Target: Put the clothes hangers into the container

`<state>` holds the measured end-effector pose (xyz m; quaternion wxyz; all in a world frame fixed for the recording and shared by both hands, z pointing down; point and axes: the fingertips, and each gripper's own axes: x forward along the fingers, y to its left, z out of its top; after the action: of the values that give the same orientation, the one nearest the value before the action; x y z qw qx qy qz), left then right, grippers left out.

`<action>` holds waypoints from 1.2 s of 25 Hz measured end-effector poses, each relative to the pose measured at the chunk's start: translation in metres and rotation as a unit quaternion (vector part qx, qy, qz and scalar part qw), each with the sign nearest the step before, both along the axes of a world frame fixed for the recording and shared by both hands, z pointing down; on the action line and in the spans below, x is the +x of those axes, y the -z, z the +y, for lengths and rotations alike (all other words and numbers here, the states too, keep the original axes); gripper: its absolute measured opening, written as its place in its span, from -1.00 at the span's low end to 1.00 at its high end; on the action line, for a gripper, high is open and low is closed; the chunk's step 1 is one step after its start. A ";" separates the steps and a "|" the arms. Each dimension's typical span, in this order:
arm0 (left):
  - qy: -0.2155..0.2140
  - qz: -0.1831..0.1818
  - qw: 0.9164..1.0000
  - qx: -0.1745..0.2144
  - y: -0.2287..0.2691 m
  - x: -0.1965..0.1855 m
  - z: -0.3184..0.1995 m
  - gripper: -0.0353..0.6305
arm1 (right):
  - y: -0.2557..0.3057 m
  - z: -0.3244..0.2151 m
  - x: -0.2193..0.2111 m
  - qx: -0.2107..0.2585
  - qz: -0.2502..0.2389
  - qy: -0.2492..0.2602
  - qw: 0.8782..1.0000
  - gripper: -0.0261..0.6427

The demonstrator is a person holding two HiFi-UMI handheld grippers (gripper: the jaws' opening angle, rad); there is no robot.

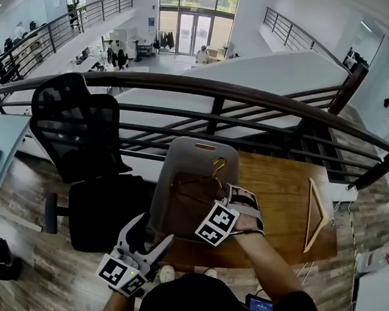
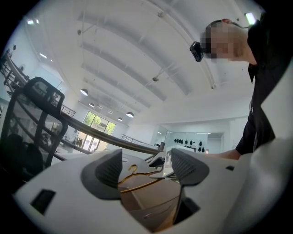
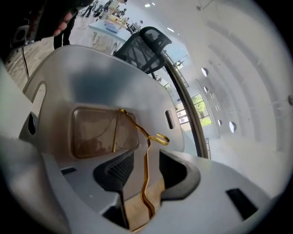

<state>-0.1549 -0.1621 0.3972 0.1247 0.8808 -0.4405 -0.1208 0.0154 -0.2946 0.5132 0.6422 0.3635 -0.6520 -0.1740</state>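
One hanger (image 3: 159, 137) is in the container (image 1: 195, 151), with your right gripper (image 3: 146, 169) loose around its neck.

Nearest you, off the container's near-left corner, your left gripper (image 1: 150, 233) hangs with its fingers spread and nothing between them. Your right gripper reaches over the container's near rim, tilted down into it. Its fingers stand apart, and the hanger's gold wire runs between them with neither pad pressing on it. The hanger leans inside the grey container, hook toward the far wall. Right of the container, a second hanger (image 1: 310, 213) lies flat on the wooden table (image 1: 278, 190). Left of the container stands a black office chair (image 1: 83, 137), and beyond it runs a dark railing (image 1: 219, 90).
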 end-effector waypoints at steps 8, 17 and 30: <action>-0.025 -0.006 1.000 0.015 0.011 0.031 -0.007 0.13 | 0.053 0.008 0.008 0.056 -0.202 -0.016 0.978 -0.29; -0.058 -0.031 0.997 0.037 0.027 0.069 -0.014 0.13 | 0.103 0.035 0.061 0.143 -0.358 -0.064 0.921 -0.47; -0.072 -0.059 0.995 0.030 0.029 0.131 -0.035 -0.31 | 0.119 0.092 0.155 0.229 -0.484 -0.106 0.838 -0.88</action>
<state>-0.0235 -0.1967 0.3682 0.0804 0.9191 -0.3788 -0.0729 0.1706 -0.2024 0.3944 0.1577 0.6049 -0.7788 -0.0517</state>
